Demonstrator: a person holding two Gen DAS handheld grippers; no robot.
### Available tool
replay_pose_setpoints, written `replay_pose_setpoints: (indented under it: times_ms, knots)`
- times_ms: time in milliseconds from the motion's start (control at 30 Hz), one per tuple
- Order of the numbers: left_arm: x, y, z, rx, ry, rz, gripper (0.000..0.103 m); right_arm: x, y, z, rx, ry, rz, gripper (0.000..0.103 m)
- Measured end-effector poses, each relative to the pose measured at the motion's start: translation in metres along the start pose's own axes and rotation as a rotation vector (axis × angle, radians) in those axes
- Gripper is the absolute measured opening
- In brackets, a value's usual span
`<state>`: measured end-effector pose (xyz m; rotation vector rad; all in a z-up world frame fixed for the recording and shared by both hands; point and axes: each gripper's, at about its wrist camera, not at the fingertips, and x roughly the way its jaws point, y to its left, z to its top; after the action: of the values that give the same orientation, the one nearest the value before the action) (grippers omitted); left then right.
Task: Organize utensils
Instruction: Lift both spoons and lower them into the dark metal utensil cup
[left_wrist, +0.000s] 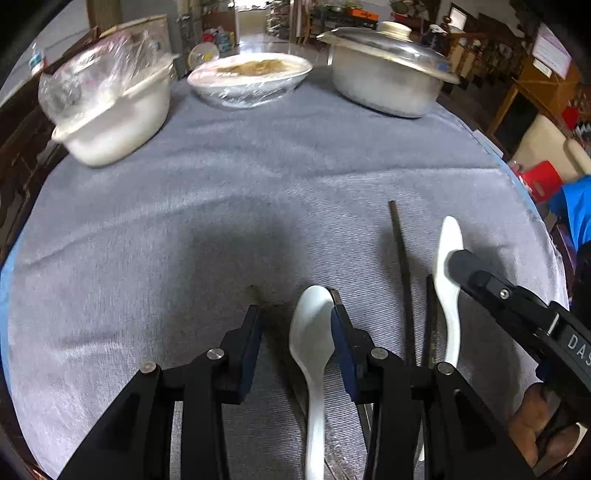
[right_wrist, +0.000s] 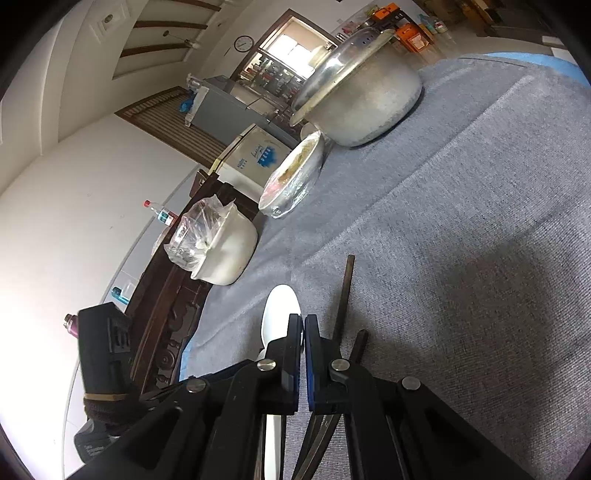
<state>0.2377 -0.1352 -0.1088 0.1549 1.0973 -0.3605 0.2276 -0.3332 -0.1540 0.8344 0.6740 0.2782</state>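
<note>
Two white ceramic spoons and several dark chopsticks lie on the grey tablecloth (left_wrist: 184, 206). One spoon (left_wrist: 310, 332) lies between the fingers of my left gripper (left_wrist: 295, 310), close against the right pad and well apart from the left pad; the jaws stand open. A chopstick tip (left_wrist: 334, 292) shows by the right finger. The other spoon (left_wrist: 448, 254) (right_wrist: 280, 306) lies to the right beside two chopsticks (left_wrist: 402, 280) (right_wrist: 345, 295). My right gripper (left_wrist: 457, 261) (right_wrist: 303, 320) is shut just above this spoon, with nothing seen between its pads.
Along the far edge stand a white pot (left_wrist: 110, 125) topped with a plastic bag, a film-covered plate of food (left_wrist: 251, 83) and a lidded metal pot (left_wrist: 388, 88). The table's blue edge (left_wrist: 517, 177) curves along the right. A hand (left_wrist: 535, 417) holds the right gripper.
</note>
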Motion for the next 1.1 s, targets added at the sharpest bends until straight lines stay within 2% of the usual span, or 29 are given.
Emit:
replay_pose_setpoints:
  times_ms: [67, 133, 200, 333, 400, 533, 633, 767, 867, 1000, 1100]
  knots:
    - [0.003, -0.005, 0.001, 0.021, 0.009, 0.008, 0.039, 0.000, -0.002, 0.001, 0.009, -0.002, -0.002, 0.003]
    - [0.004, -0.011, 0.002, 0.050, 0.000, 0.028, 0.025, 0.000, -0.003, 0.001, 0.017, -0.004, -0.002, 0.003]
    - [0.004, -0.015, 0.003, 0.078, -0.009, 0.040, 0.006, 0.000, -0.003, 0.001, 0.018, -0.003, -0.007, 0.003]
    - [-0.001, -0.019, 0.001, 0.094, -0.021, 0.049, 0.003, -0.002, -0.004, 0.001, 0.019, -0.006, -0.008, 0.003]
    - [-0.009, -0.016, 0.001, 0.071, -0.050, 0.043, 0.003, -0.004, -0.003, 0.001, 0.013, -0.018, -0.012, 0.003]
    - [-0.041, -0.006, -0.001, 0.020, -0.122, 0.037, 0.003, -0.012, 0.010, -0.001, -0.051, -0.065, -0.029, 0.003]
    - [-0.083, 0.003, -0.011, -0.014, -0.197, 0.025, 0.003, -0.028, 0.025, -0.007, -0.099, -0.102, -0.022, 0.003]
    - [-0.137, 0.010, -0.032, -0.049, -0.293, -0.001, 0.003, -0.067, 0.055, -0.026, -0.170, -0.136, 0.003, 0.003]
    - [-0.182, 0.013, -0.058, -0.090, -0.380, -0.045, 0.003, -0.110, 0.084, -0.045, -0.237, -0.171, 0.018, 0.003]
    - [-0.223, 0.006, -0.093, -0.128, -0.481, -0.077, 0.003, -0.161, 0.120, -0.072, -0.295, -0.240, 0.041, 0.003]
    - [-0.242, 0.001, -0.121, -0.150, -0.553, -0.052, 0.003, -0.187, 0.147, -0.096, -0.362, -0.306, 0.023, 0.003]
